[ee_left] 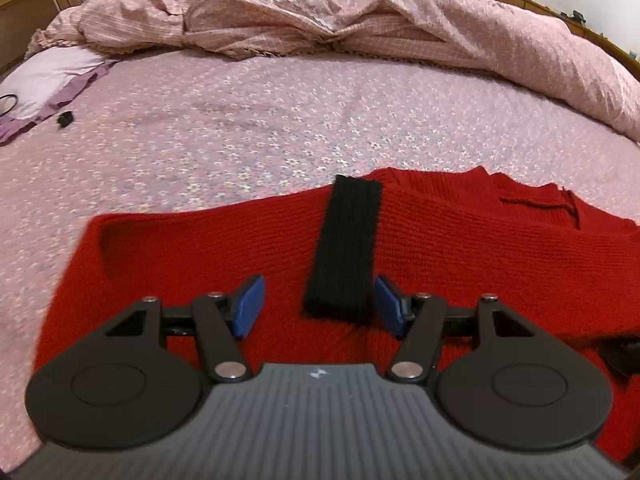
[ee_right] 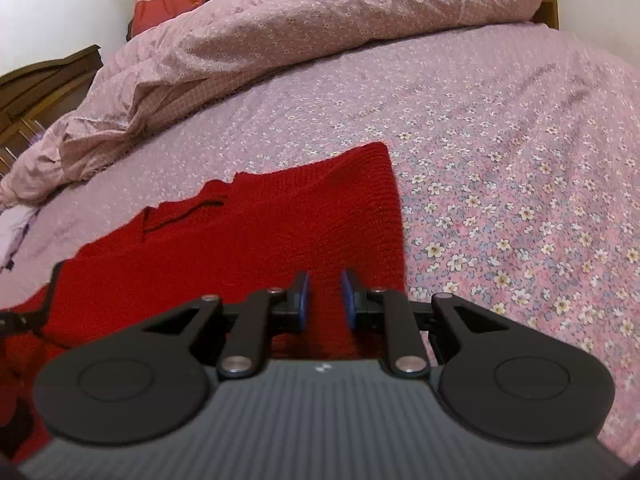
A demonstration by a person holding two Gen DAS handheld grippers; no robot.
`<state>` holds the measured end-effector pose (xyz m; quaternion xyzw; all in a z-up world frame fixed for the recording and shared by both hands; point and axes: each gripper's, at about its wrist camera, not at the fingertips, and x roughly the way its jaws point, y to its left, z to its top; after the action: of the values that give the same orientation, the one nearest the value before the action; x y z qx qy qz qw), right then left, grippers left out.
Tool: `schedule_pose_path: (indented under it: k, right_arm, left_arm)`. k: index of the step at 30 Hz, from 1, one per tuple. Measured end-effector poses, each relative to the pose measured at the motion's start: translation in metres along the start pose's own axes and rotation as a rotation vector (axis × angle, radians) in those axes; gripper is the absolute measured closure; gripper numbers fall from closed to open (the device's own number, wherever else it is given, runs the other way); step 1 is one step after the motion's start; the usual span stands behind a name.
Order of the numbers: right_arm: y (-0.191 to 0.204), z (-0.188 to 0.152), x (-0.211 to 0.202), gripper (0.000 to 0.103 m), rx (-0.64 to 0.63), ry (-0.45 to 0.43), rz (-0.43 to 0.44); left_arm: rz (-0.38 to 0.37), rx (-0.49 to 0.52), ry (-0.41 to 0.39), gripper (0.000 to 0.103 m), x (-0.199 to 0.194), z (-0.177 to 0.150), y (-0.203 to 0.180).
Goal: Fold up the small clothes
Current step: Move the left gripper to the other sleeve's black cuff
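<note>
Red sweater: a red knit sweater (ee_left: pixel 440 248) lies spread out flat on the bed. It fills the near part of both views. In the right wrist view its far corner (ee_right: pixel 376 160) is square and neat.

Black strip: a long black knit strip (ee_left: pixel 344 248) lies on top of the red sweater, running away from the camera. Its near end sits between the 2 blue pads, but it does not touch them.

Neck part: near the far edge of the sweater there is a small dark slit (ee_left: pixel 532 202) in the red cloth, seen in both views (ee_right: pixel 200 206).

Left gripper: the left gripper (ee_left: pixel 320 306) hangs just over the sweater with its fingers spread wide apart. It holds nothing. Its blue pads (ee_left: pixel 250 306) are easy to see.

Right gripper: the right gripper (ee_right: pixel 325 300) is over the right side of the sweater, near its edge. Its 2 fingers are close together with a small gap between them. Nothing is in the gap.

Bed sheet: the pink sheet (ee_right: pixel 520 200) with little flowers lies under the sweater.

Blanket: a big pink blanket (ee_left: pixel 360 12) is bunched up at the far side of the bed.

Pillow: a pale purple pillow (ee_left: pixel 44 76) is at the far left.

Small black thing: a little black object (ee_left: pixel 65 119) lies on the sheet near the pillow. I cannot tell what it is.
</note>
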<state>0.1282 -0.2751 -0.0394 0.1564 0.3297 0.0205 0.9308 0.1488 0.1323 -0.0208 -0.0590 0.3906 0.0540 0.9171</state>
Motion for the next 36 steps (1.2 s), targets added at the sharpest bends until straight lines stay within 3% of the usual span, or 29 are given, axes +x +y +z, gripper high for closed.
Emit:
schedule_pose_path:
  k: [1, 3, 5, 11, 20, 29, 36]
  right_arm:
    - [0.0, 0.001, -0.004, 0.072, 0.007, -0.001, 0.006]
    - [0.002, 0.001, -0.017, 0.054, 0.013, -0.019, 0.023]
    - [0.008, 0.0, -0.03, 0.051, -0.004, -0.043, 0.019]
    - [0.021, -0.003, -0.064, 0.05, -0.041, -0.068, 0.037]
    - [0.039, -0.025, -0.092, 0.05, -0.072, -0.025, 0.067]
    - [0.046, -0.044, -0.121, 0.05, -0.084, -0.034, 0.097]
    - [0.046, -0.059, -0.128, 0.05, -0.078, 0.002, 0.115]
  left_arm:
    - [0.006, -0.004, -0.004, 0.037, -0.008, -0.002, 0.003]
    - [0.026, -0.011, -0.008, 0.036, -0.021, -0.006, 0.008]
    - [0.044, -0.018, -0.013, 0.036, -0.034, -0.01, 0.013]
    - [0.068, -0.034, -0.035, 0.027, -0.074, -0.029, 0.029]
    - [0.065, 0.056, -0.028, 0.026, -0.112, -0.065, 0.025]
    - [0.053, 0.091, 0.017, 0.026, -0.118, -0.105, 0.019]
    - [0.062, 0.163, 0.046, 0.026, -0.101, -0.121, 0.006]
